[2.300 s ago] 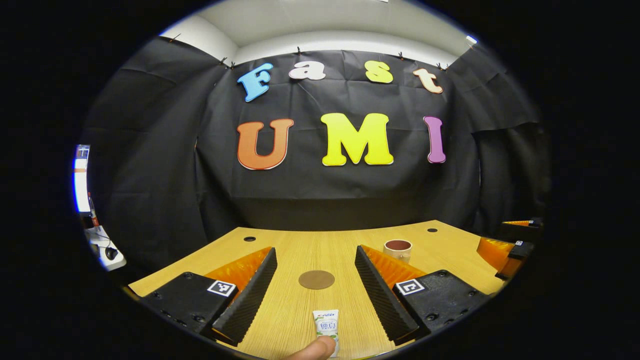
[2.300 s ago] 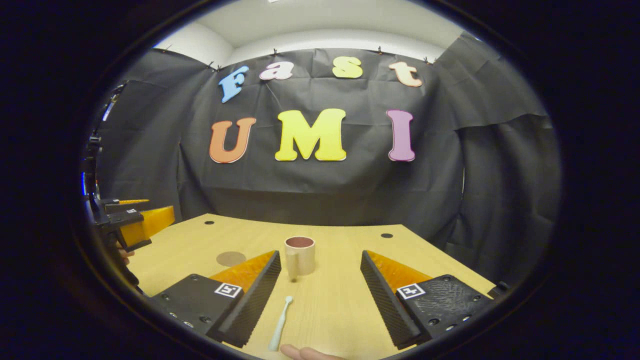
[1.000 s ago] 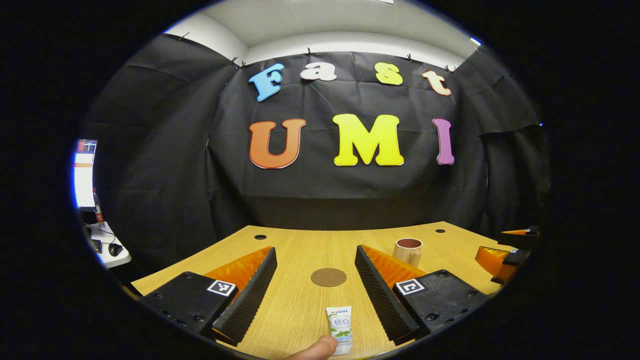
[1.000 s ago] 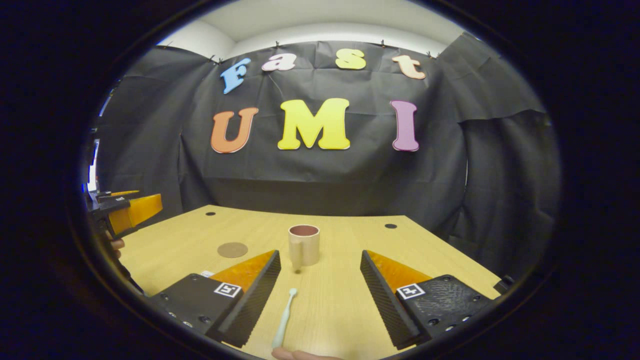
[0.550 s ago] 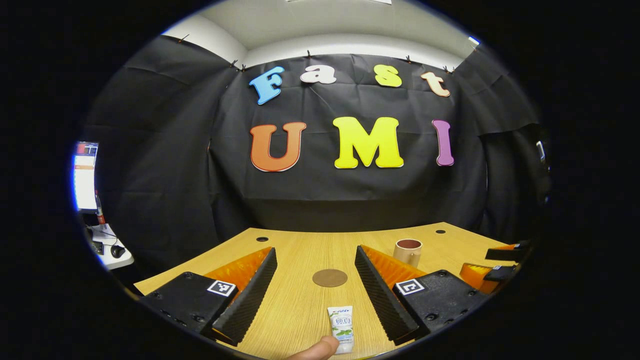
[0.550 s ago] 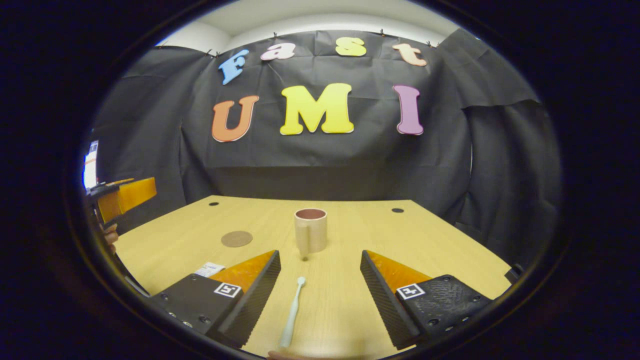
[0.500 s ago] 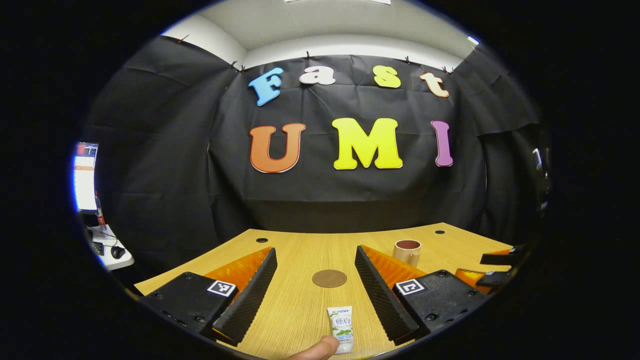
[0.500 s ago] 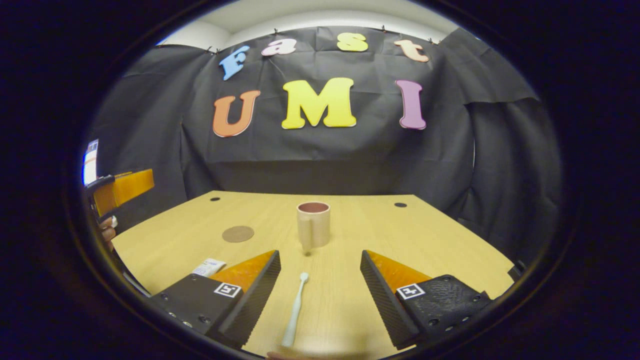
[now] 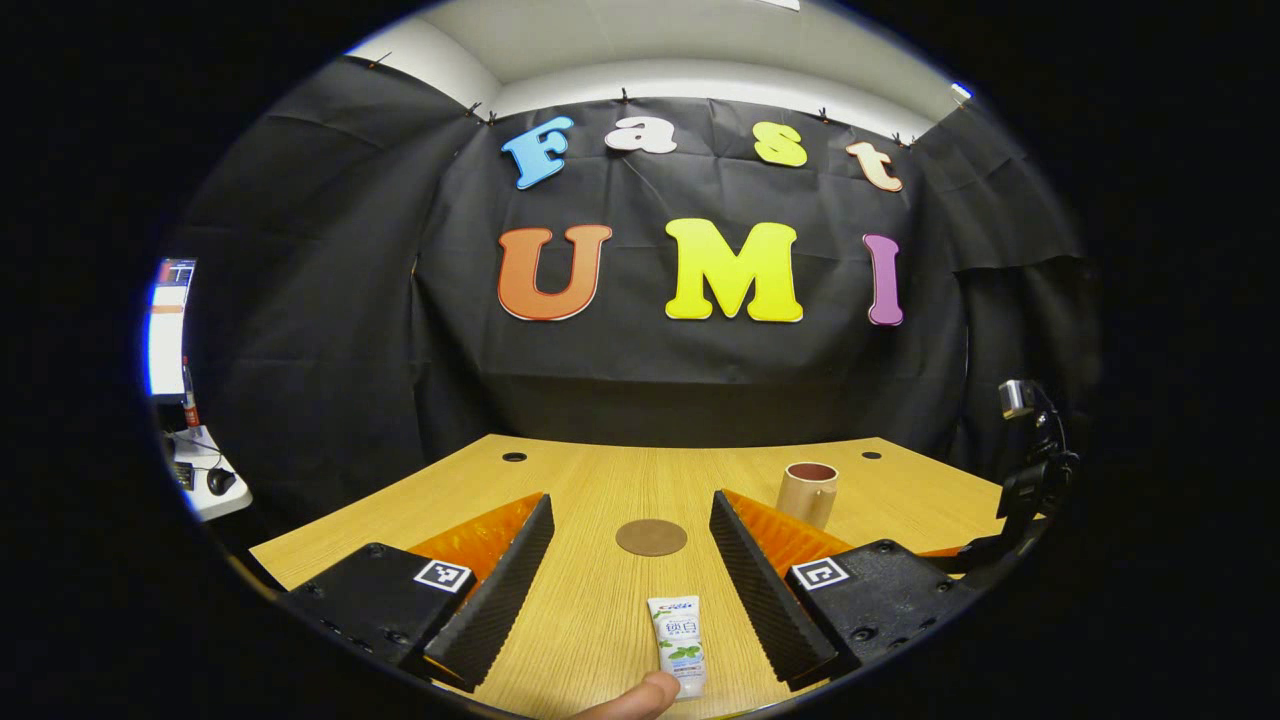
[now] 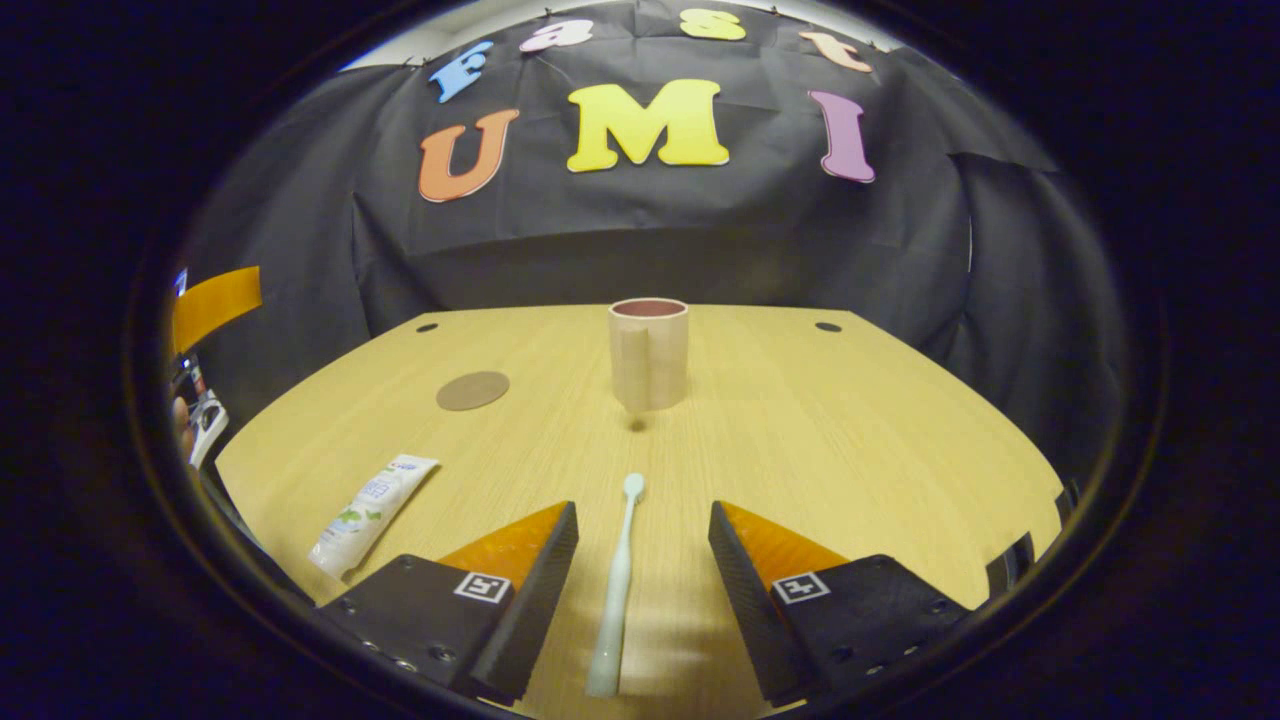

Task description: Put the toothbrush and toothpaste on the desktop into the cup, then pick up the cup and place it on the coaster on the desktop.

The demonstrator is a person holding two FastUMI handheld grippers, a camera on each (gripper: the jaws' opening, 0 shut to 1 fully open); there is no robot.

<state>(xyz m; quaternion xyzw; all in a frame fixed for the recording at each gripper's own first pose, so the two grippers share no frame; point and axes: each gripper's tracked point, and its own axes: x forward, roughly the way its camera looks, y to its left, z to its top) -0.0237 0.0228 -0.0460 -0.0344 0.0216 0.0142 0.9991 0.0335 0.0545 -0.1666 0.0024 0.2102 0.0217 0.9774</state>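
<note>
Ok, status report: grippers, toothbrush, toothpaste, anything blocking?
Both grippers open, holding nothing. Right gripper straddles toothbrush; left gripper lined up on toothpaste. Both flat on desktop; cup unobstructed.

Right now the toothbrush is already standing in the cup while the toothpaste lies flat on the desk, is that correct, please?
Not quite: the right gripper view shows the toothbrush lying flat on the desk, in front of the cup and between the open right gripper. The toothpaste does lie flat.
</note>
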